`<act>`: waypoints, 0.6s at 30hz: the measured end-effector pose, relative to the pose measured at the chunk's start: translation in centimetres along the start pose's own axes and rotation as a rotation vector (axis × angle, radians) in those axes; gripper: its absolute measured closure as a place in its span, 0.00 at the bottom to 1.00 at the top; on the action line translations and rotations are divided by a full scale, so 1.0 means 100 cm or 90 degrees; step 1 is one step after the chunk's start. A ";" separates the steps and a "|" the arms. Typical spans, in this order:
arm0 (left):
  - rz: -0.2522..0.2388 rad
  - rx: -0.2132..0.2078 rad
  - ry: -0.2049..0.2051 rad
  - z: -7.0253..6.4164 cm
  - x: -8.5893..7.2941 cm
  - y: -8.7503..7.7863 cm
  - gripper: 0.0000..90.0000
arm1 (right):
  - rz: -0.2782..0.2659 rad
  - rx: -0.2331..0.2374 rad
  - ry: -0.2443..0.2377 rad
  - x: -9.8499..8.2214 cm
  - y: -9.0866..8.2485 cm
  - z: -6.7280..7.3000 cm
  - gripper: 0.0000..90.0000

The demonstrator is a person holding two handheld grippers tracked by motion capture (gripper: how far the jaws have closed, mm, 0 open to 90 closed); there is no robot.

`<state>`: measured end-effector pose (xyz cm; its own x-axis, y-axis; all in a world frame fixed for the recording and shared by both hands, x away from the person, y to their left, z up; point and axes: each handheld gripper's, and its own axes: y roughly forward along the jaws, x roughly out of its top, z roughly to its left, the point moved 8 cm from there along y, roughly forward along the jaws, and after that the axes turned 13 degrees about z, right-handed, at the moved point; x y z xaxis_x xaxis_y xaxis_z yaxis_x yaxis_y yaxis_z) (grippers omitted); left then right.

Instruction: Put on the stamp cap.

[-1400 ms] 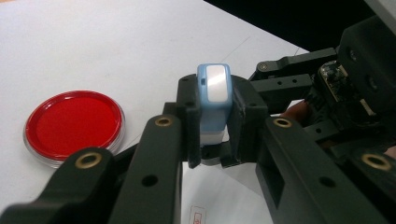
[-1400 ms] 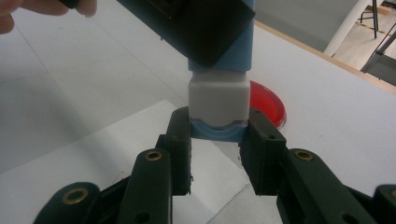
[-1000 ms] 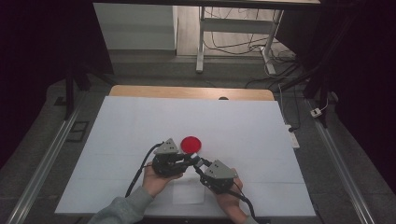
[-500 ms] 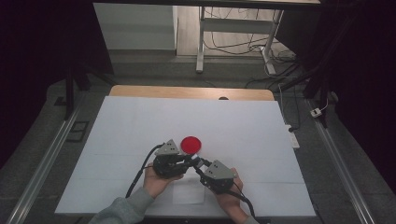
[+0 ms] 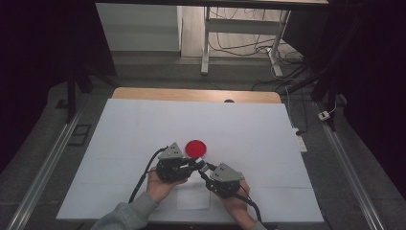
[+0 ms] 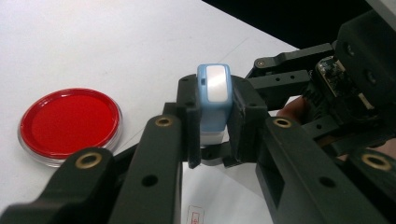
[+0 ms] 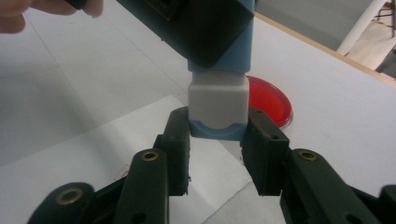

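Left tool (image 6: pixel 212 140) grips the blue stamp (image 6: pixel 213 100) – right tool (image 7: pixel 218 140), just loosening, pinches its white end; red dish (image 6: pixel 70 123) sits beside them.

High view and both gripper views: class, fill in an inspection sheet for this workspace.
Surface: white table, flat.
Job's things: blue and white stamp held off the table; round red ink pad; paper sheet under the hands.
Clutter: nothing seen.
Grippers: left tool shut on the stamp's blue body; right tool on its white end, jaws just been opening, pads touching it.
Cables: black cable trails from the left tool.
Surroundings: dark room; loose wires on the floor beyond.
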<state>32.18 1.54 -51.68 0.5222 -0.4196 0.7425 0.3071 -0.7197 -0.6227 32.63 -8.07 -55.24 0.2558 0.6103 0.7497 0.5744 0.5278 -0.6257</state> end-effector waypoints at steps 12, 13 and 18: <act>-0.015 0.003 -0.004 0.004 0.002 -0.006 0.84 | -0.001 0.036 0.034 -0.004 -0.002 -0.002 0.58; -0.018 0.003 -0.005 0.005 0.002 -0.007 0.84 | 0.001 0.037 0.034 -0.004 -0.002 -0.003 0.58; -0.029 0.005 -0.007 0.007 0.003 -0.014 0.84 | -0.008 0.046 0.042 -0.008 -0.010 -0.007 0.56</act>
<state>32.53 2.82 -50.73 0.5162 -0.3806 0.7673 0.3364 -0.7338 -0.5903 32.41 -9.54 -55.09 0.3002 0.5645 0.7689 0.5208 0.5784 -0.6279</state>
